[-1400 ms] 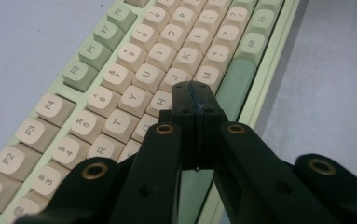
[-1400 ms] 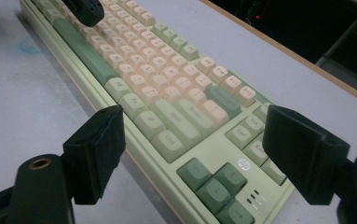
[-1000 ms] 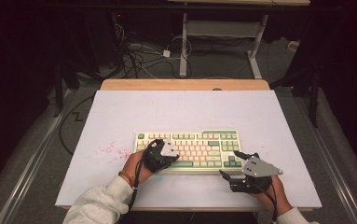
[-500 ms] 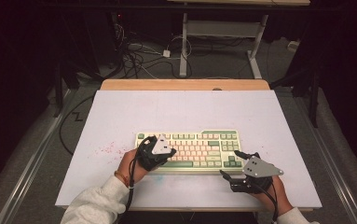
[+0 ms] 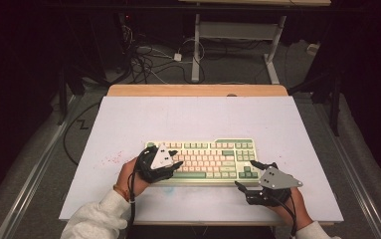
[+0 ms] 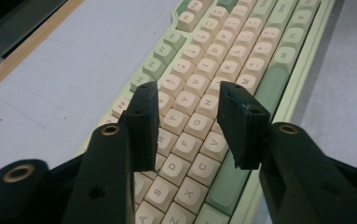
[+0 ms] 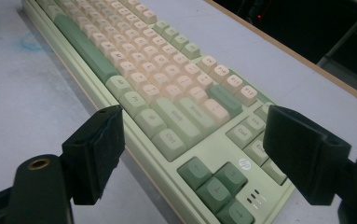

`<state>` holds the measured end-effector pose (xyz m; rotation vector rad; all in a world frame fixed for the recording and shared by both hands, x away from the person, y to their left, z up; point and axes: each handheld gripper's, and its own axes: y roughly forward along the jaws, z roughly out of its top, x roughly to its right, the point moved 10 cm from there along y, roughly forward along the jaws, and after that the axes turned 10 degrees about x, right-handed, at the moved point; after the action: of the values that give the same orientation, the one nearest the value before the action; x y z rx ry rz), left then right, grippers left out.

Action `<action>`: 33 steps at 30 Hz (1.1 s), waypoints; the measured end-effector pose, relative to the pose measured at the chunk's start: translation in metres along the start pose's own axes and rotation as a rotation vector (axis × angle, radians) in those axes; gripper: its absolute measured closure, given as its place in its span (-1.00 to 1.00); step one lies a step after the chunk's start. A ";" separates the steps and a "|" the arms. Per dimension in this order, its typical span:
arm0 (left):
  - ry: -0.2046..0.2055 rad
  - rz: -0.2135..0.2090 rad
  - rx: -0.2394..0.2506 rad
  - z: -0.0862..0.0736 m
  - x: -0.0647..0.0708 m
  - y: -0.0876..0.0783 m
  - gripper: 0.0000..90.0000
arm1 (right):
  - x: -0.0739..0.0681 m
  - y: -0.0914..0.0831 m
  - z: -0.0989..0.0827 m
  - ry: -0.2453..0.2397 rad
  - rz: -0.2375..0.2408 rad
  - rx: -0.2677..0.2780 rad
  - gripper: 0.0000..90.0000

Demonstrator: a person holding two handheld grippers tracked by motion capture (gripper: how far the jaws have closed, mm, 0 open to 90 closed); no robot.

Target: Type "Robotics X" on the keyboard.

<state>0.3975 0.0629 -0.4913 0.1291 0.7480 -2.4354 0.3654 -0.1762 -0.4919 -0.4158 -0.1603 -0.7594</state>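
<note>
From the high view, a cream and green keyboard is lying flat on the pale worktop, near the person's edge and a little right of the middle, its long side running across. The left tongs are hovering over the keyboard's left end, carried by the left hand in a pale sleeve, with a grey three-cornered plate riding on top. The right tongs are sitting just off the keyboard's near right corner, with one tip reaching over the green keys there and the other lying on the worktop side, the right hand behind them. Faint reddish specks are marking the worktop left of the keyboard, and cables are lying on the floor beyond the far wooden edge.

In the left gripper view, the left tongs are pointing down along the rows of the keyboard, the jaws standing partly apart with nothing between them and no pad pressing on a key; they have just been opening. Letter keys are showing in the gap, and the green space bar is running under the right jaw.

In the right gripper view, the right tongs are standing wide, holding nothing. The keyboard is stretching away diagonally, its arrow keys and right corner lying between the two jaws, untouched by either.
</note>
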 end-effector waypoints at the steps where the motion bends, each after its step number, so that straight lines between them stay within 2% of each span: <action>1: 0.003 -0.003 0.005 0.000 0.000 -0.001 0.24 | 0.000 0.000 0.000 0.000 0.000 0.000 -0.53; 4: -0.002 -0.007 0.027 -0.001 -0.001 -0.004 0.03 | 0.001 0.000 0.000 0.001 -0.002 0.000 -0.52; 5: -0.004 0.016 0.031 -0.001 -0.003 -0.006 -0.25 | 0.001 0.000 0.000 0.000 -0.001 -0.002 -0.52; 7: -0.008 0.035 0.042 -0.003 -0.006 -0.008 -0.25 | 0.001 0.000 -0.001 0.001 -0.001 -0.003 -0.52; 8: -0.023 0.041 0.047 -0.004 -0.007 -0.009 -0.29 | 0.000 0.000 -0.001 0.001 -0.001 -0.004 -0.52; 9: -0.025 0.056 0.046 -0.005 -0.010 -0.011 -0.39 | 0.001 0.000 -0.001 0.002 -0.002 -0.005 -0.52; 12: -0.028 0.075 0.056 -0.009 -0.012 -0.015 -0.51 | 0.001 0.001 -0.002 0.007 -0.001 -0.009 -0.52; 15: -0.016 0.096 0.058 -0.013 -0.015 -0.020 -0.52 | 0.001 0.001 -0.002 0.009 -0.001 -0.011 -0.52; 18: -0.025 0.116 0.063 -0.018 -0.017 -0.025 -0.61 | 0.000 0.001 -0.002 0.010 -0.001 -0.015 -0.52; 22: -0.027 0.128 0.078 -0.024 -0.018 -0.034 -0.61 | 0.001 0.001 -0.002 0.010 -0.001 -0.015 -0.51; 26: -0.027 0.143 0.073 -0.031 -0.018 -0.042 -0.61 | 0.001 0.001 -0.002 0.008 0.001 -0.016 -0.51; 33: -0.046 0.168 0.068 -0.045 -0.019 -0.055 -0.61 | 0.000 0.002 0.000 0.025 0.015 -0.008 -0.39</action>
<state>0.3792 0.1344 -0.4976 0.1554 0.6092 -2.2964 0.3664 -0.1748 -0.4925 -0.4145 -0.1308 -0.7500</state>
